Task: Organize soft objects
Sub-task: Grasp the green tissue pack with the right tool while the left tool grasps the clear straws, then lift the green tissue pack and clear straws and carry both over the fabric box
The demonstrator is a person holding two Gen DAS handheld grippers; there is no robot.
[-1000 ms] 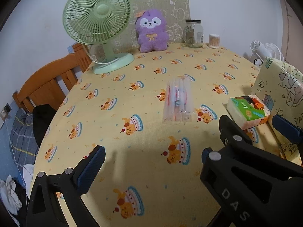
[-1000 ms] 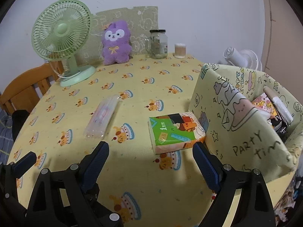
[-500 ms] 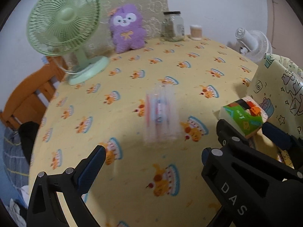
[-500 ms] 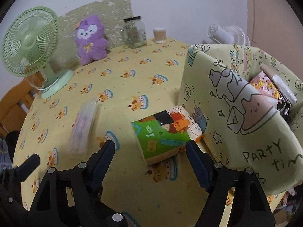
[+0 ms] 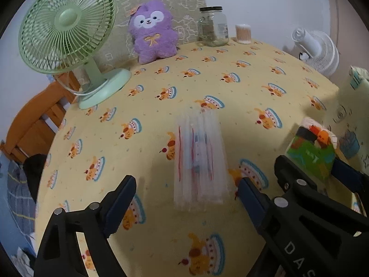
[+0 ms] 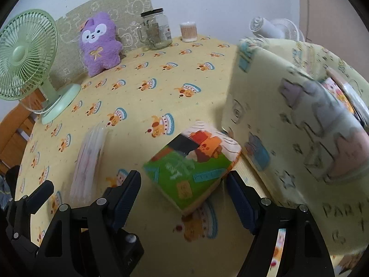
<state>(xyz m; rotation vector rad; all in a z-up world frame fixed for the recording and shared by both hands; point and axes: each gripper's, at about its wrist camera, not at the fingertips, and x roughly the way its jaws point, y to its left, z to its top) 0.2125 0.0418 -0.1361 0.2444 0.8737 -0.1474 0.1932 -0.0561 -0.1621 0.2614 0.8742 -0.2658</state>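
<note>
A clear plastic pack (image 5: 199,159) lies flat on the yellow tablecloth (image 5: 230,87). Its near end sits between the fingers of my left gripper (image 5: 186,184), whose jaws are closing with a gap still showing on both sides. A green and orange tissue pack (image 6: 191,164) rests beside a fabric storage bag (image 6: 299,115) marked "PARTY". My right gripper (image 6: 184,177) straddles the tissue pack's near corners, and its pads stand close to the pack without visibly pressing it. The tissue pack (image 5: 311,147) also shows in the left wrist view. A purple plush toy (image 5: 152,32) stands upright at the back.
A green desk fan (image 5: 66,27) stands back left. A glass jar (image 5: 213,27) and a cotton-swab tub (image 5: 243,33) stand at the far edge. A white fan (image 5: 316,48) is beyond the table on the right, a wooden chair (image 5: 30,124) on the left.
Both grippers have moved forward over the table, so each pack now sits between a pair of fingers. Both pairs of jaws have narrowed. Neither pack has shifted.
</note>
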